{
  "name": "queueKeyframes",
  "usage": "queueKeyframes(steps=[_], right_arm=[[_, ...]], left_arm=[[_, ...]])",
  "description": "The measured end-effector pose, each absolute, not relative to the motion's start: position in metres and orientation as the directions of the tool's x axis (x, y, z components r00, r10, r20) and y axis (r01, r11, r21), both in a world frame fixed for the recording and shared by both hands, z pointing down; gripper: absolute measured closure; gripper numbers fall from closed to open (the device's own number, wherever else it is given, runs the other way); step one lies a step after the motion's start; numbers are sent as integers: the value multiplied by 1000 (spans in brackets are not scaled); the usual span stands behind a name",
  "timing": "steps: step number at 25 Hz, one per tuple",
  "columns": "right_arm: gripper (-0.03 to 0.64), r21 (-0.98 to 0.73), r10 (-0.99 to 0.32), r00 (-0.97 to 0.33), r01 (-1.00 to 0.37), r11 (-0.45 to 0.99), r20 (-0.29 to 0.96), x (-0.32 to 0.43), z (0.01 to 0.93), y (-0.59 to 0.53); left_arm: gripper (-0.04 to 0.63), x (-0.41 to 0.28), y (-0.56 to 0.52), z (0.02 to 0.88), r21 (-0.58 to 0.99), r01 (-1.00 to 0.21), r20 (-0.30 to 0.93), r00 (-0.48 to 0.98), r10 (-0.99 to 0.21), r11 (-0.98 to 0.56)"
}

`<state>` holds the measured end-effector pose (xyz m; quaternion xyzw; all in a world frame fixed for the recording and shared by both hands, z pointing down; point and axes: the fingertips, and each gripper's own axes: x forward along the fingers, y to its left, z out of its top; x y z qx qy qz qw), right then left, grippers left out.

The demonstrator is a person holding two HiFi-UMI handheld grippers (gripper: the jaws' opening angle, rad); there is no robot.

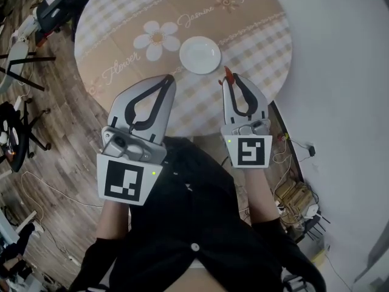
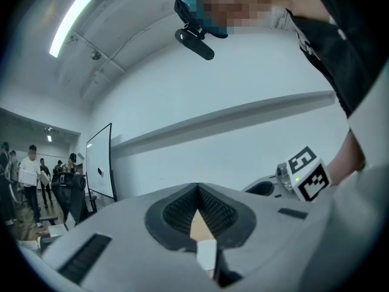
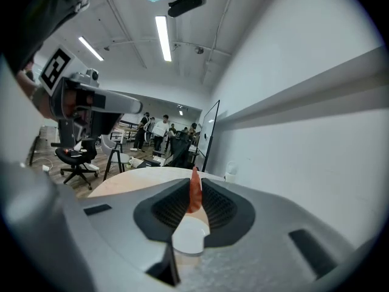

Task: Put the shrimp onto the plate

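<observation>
An orange-red shrimp [image 1: 228, 73] sticks out from the tips of my right gripper [image 1: 231, 79], which is shut on it. In the right gripper view the shrimp [image 3: 194, 191] stands pinched between the dark pads. The small white plate [image 1: 200, 55] lies on the round table, a short way beyond and to the left of the shrimp; the plate [image 3: 189, 239] also shows low through the right jaws. My left gripper [image 1: 168, 78] hovers over the table's near edge, left of the plate, shut with nothing in it; its tips [image 2: 198, 188] meet in the left gripper view.
The round table [image 1: 121, 35] wears a beige checked cloth with a white flower print [image 1: 157, 39]. A white wall is to the right. Office chairs [image 1: 18, 132] stand on the wood floor at left. Cables and boxes [image 1: 298, 199] lie on the floor at right.
</observation>
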<state>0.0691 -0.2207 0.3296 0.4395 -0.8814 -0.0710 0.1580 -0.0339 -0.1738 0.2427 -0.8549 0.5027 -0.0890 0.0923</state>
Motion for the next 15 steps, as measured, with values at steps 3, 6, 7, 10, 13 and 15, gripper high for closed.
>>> queueKeyframes(steps=[3,6,7,10,13,15], right_arm=[[569,255,-780,-572,-738,624,253,62,349,-232],[569,255,-769,-587,-726,638,253,54,364,-244],[569,257,-762,-594,-719,646,258,51,369,-247],[569,252,-733,-602,-692,676,316,46,391,-254],[569,231,-719,-605,-688,688,342,42,410,-267],[569,223,-710,-601,-684,694,366,38,423,-275]], left_arm=[[594,-40,-175,245,-252,-848,67,465,-883,-466],[594,-45,-177,248,-246,-857,73,450,-890,-454],[594,-48,-177,249,-243,-860,76,444,-893,-449],[594,-54,-177,250,-239,-867,80,431,-899,-437],[594,-60,-178,251,-242,-871,82,420,-904,-427],[594,-63,-178,252,-240,-876,84,411,-908,-419]])
